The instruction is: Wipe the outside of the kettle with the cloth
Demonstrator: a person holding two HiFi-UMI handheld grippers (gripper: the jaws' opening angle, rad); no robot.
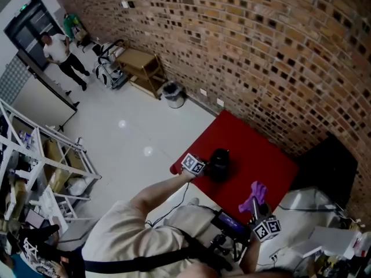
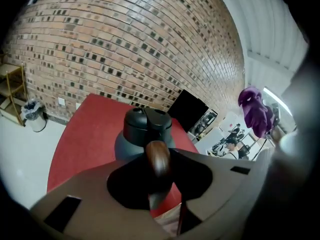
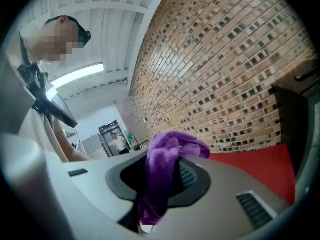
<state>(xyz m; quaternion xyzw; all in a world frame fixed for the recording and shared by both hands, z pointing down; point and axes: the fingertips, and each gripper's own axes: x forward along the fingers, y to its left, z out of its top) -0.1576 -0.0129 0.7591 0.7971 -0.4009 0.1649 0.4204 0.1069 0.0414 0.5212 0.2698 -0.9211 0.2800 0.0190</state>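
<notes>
A dark kettle stands on the red table, near its front left. My left gripper reaches it from the left. In the left gripper view the kettle is straight ahead, and its brown wooden handle runs between the jaws of the left gripper, which is shut on it. My right gripper is raised off the table's near right edge and is shut on a purple cloth. The cloth hangs bunched out of the right gripper and hides its fingertips.
A brick wall runs behind the table. A black box stands at the table's right end, with white equipment nearer me. A bin, a wooden cart, a metal rack and a person are at the left.
</notes>
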